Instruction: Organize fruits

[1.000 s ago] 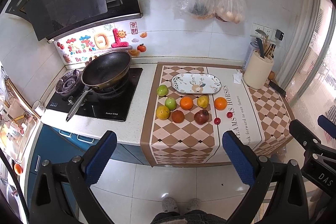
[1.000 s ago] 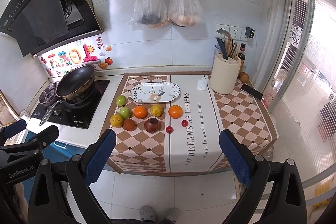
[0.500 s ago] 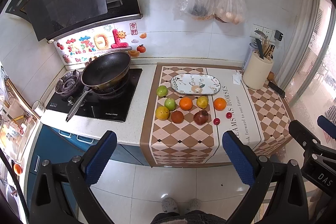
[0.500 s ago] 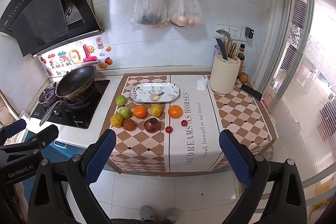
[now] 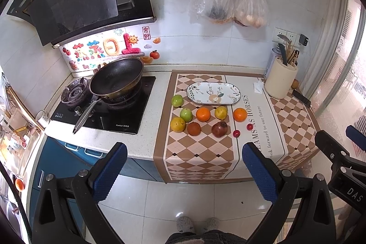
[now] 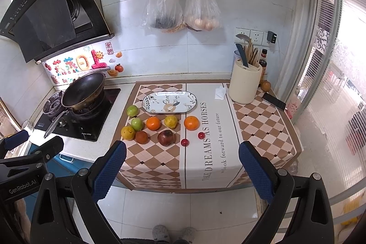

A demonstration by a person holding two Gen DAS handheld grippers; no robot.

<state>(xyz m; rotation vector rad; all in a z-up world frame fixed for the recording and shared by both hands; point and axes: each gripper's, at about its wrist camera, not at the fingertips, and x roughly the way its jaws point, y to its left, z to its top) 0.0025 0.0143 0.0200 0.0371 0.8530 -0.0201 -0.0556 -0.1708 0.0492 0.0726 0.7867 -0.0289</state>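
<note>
Several fruits lie on a checkered cloth (image 5: 201, 152) on the counter: two green apples (image 5: 177, 100), two oranges (image 5: 203, 114), yellow fruits (image 5: 178, 124), a brown fruit (image 5: 194, 128), a dark red pomegranate (image 5: 219, 129) and two small red fruits (image 5: 236, 133). Behind them sits an empty oval patterned plate (image 5: 213, 93) (image 6: 169, 102). My left gripper (image 5: 185, 172) hangs open well in front of the counter, over the floor. My right gripper (image 6: 183, 170) is likewise open and empty, back from the counter edge. In the right wrist view the pomegranate (image 6: 166, 137) is nearest.
A black wok (image 5: 116, 79) sits on the stove left of the cloth. A cream utensil holder (image 5: 281, 81), a tissue (image 6: 220, 93) and a phone (image 6: 273, 101) stand at the right. Two plastic bags (image 6: 183, 6) hang on the wall. A person's slippers (image 5: 196, 224) show below.
</note>
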